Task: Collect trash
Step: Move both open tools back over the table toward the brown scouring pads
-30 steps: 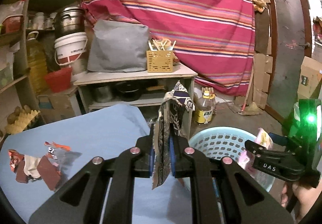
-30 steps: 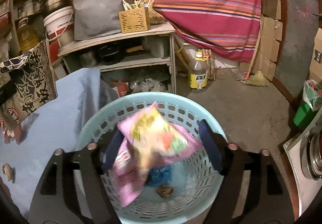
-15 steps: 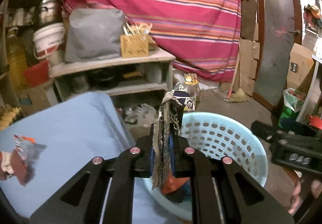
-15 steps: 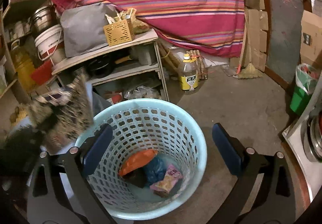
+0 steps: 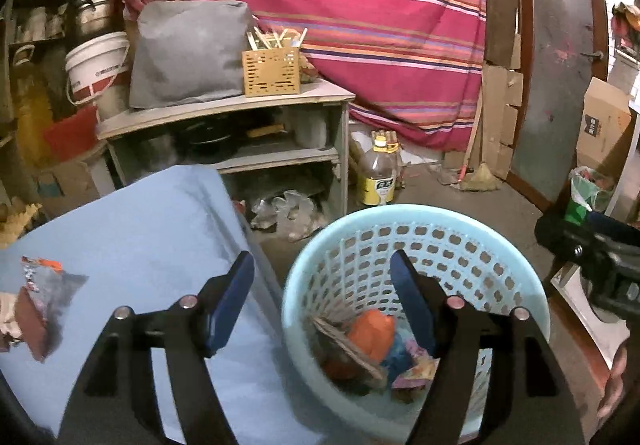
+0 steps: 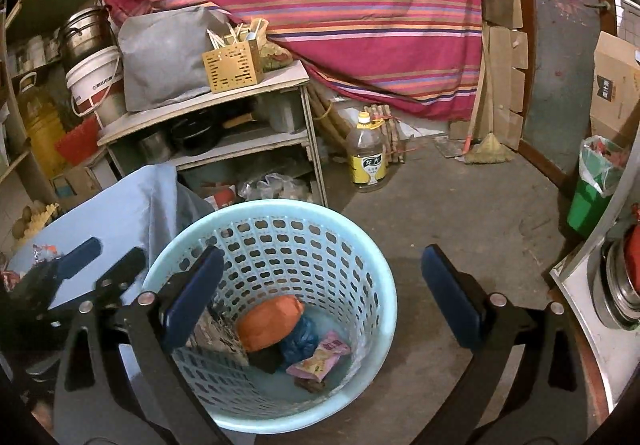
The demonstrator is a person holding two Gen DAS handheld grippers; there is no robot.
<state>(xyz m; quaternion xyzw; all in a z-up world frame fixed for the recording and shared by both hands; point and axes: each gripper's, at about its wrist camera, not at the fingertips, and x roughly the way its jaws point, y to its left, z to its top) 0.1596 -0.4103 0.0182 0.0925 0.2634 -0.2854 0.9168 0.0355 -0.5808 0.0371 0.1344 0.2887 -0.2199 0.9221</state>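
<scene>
Left wrist view. At the left edge of the blue cloth-covered table [image 5: 132, 245], a small pile of wrappers [image 5: 30, 305] lies flat, well apart from the basket. Left gripper [image 5: 322, 285]: jaws opening, nothing between them; one finger over the table's right edge, the other over the basket's mouth.

Light blue mesh basket [image 5: 420, 245] stands on the floor just beside the table's right edge. Inside, at the bottom: a patterned flat packet [image 5: 348, 349] leaning tilted, an orange bag [image 5: 372, 331], a blue bundle [image 5: 396, 353], a pink packet [image 5: 418, 367].

Right wrist view. Right gripper [image 6: 322, 285]: jaws wide apart, holding nothing, its left finger over the basket's left rim, its right finger out over bare floor. The basket's contents show here too, the pink packet nearest the right wall.

Behind the basket: a shelf unit [image 5: 224, 105] with a tan slotted box [image 5: 271, 71] on top; right of it, a yellow-labelled bottle [image 5: 378, 175] on the floor.
</scene>
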